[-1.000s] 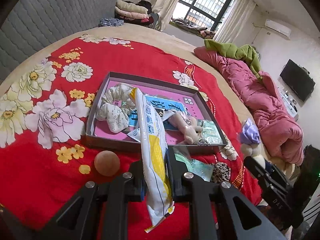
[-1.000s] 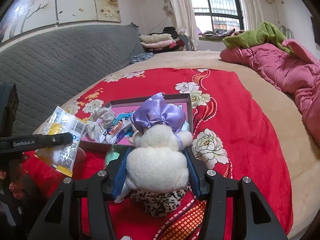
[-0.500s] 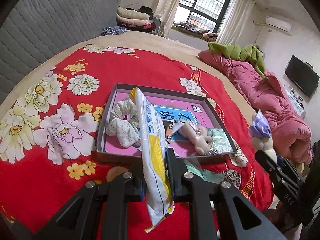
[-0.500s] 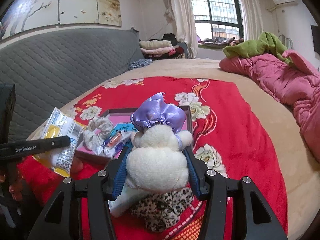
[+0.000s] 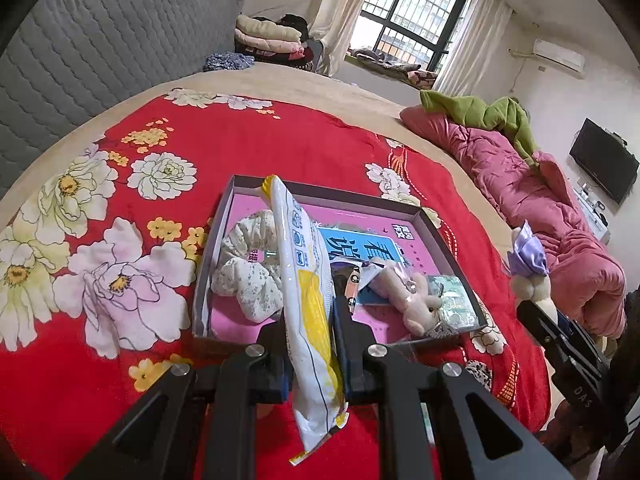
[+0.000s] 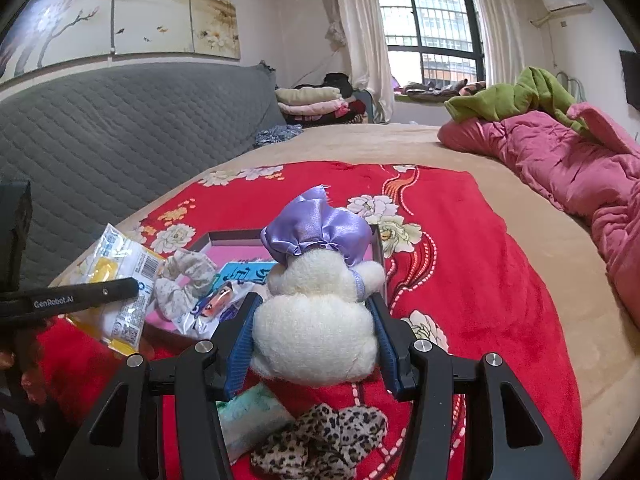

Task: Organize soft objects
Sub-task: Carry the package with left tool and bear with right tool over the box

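While a scrunchie (image 5: 248,268) and small bunny (image 5: 412,300) already lie in the box (image 5: 224,240), the left gripper (image 5: 308,320) pinches a snack packet (image 5: 306,300) and the right gripper (image 6: 314,320) clamps a plush toy (image 6: 320,304) above it; a leopard scrunchie (image 6: 320,440) waits outside.

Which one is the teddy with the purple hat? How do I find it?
Find the red flowered blanket on the bed, then the shallow box on it. In front of the box, the right gripper squeezes a fluffy white plush toy. Only it wears a shiny purple satin bonnet.
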Tool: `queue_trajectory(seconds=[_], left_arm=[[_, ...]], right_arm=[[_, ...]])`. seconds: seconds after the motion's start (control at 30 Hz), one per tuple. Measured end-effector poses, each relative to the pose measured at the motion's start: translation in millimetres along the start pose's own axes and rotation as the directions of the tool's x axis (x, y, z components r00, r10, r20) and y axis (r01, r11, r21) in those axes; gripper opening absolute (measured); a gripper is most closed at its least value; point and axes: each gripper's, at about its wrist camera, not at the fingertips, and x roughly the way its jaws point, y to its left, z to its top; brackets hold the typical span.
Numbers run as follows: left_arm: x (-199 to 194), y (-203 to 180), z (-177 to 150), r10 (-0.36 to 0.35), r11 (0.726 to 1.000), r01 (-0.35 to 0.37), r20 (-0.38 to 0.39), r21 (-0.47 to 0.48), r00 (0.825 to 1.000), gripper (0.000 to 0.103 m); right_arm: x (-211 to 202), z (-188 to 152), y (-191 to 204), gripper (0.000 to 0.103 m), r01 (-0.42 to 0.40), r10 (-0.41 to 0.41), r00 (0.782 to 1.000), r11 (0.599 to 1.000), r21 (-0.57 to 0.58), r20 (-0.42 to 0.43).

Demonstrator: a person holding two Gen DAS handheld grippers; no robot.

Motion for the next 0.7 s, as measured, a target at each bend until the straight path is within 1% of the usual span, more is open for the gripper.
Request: queue_trajectory(seconds=[0.4, 0.7], left_arm=[[19, -8, 8, -0.006, 1.000, 0.006, 0.007, 0.031, 1.000, 0.017], [33, -3, 15, 0.009, 1.000, -0.009, 0.006, 0.028, 1.000, 0.017]], right_arm=[[15, 4, 0, 0.054, 0.006, -0.005, 1.000, 1.000, -0.016, 0.019], [31, 6, -4, 0.054, 0.015, -0.015, 1.000, 1.000, -0.016, 0.006]])
